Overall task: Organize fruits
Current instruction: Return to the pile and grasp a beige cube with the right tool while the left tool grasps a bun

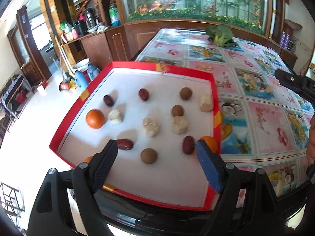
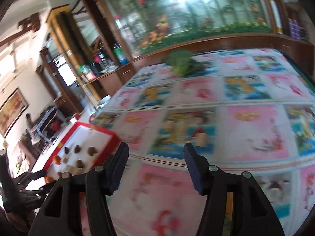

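A red-rimmed tray (image 1: 215,90) with a white floor holds several fruits: an orange (image 1: 95,118), dark red dates (image 1: 143,94), brown longans (image 1: 149,156) and pale lumpy pieces (image 1: 150,127). A second orange (image 1: 210,142) sits at the tray's right rim. My left gripper (image 1: 156,147) is open and empty, just above the tray's near end, with a date (image 1: 125,144) by its left finger. My right gripper (image 2: 156,151) is open and empty over the patterned tablecloth; a pale piece (image 2: 202,139) lies ahead of it. The tray (image 2: 110,132) shows at the left of the blurred right wrist view.
A head of green vegetable (image 1: 221,34) lies at the table's far end, also in the right wrist view (image 2: 182,63). A wooden cabinet with a planted glass case (image 1: 196,2) backs the table. The table edge and floor lie left of the tray. The other gripper's tip (image 1: 291,79) enters from the right.
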Demonstrator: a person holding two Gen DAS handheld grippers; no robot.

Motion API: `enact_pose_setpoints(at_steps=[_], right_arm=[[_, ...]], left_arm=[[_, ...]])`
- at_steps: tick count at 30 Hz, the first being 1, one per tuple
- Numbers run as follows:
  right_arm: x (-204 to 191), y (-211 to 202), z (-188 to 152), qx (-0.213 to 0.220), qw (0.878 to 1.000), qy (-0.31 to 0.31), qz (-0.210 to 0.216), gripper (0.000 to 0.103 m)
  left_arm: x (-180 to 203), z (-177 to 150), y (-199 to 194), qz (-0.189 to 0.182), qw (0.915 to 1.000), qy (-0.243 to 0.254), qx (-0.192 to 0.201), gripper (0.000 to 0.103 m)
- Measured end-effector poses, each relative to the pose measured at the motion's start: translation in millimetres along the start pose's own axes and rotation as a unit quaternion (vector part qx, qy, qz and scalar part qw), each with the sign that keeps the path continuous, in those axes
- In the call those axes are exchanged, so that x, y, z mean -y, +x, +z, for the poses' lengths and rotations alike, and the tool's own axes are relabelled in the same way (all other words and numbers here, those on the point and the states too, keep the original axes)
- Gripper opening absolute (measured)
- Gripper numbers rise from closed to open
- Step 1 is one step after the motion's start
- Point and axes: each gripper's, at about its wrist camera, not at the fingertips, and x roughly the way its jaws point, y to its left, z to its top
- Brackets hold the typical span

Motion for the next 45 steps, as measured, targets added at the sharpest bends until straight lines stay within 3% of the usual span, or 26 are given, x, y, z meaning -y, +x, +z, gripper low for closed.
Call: enact_pose_setpoints(at_steps=[4, 11, 15, 17, 21, 27, 31, 36, 43, 45], right_arm=[[24, 0, 1, -0.003, 0.999, 0.021, -0.026, 0.058], [10, 40, 11, -0.041, 0.997, -0.025, -0.066, 0.057], [13, 66, 13, -0.066, 0.994, -0.026, -0.079, 0.043], [15, 74, 14, -0.077, 0.993, -0.02, -0.082, 0.029], [18, 79, 13, -0.081, 0.993, -0.025, -0.083, 0.016], [40, 75, 16, -0.09, 0.994, 0.04, -0.045, 0.013], [44, 72, 16, -0.096, 0.993, 0.051, -0.039, 0.011], [46, 69, 16, -0.1, 0.993, 0.06, -0.035, 0.011], [45, 69, 16, -0.099, 0.993, 0.058, -0.038, 0.011], [44, 70, 16, -0.099, 0.993, 0.057, -0.039, 0.011]], left_arm=[[29, 7, -6, -0.019, 0.9994, 0.028, 0.007, 0.082], [86, 17, -4, -0.047, 0.9949, 0.089, 0.007, 0.082], [108, 34, 2, -0.045, 0.9928, 0.111, 0.011, 0.082], [116, 47, 9, -0.045, 0.9921, 0.117, 0.016, 0.082], [128, 76, 31, -0.039, 0.9925, 0.114, 0.023, 0.082], [155, 110, 71, -0.054, 0.9921, 0.111, 0.019, 0.082], [179, 125, 94, -0.069, 0.9903, 0.12, 0.016, 0.082], [205, 133, 125, -0.07, 0.9874, 0.142, -0.005, 0.067], [217, 134, 149, -0.097, 0.9861, 0.13, -0.036, 0.062], [218, 136, 150, -0.11, 0.9856, 0.123, -0.039, 0.046]])
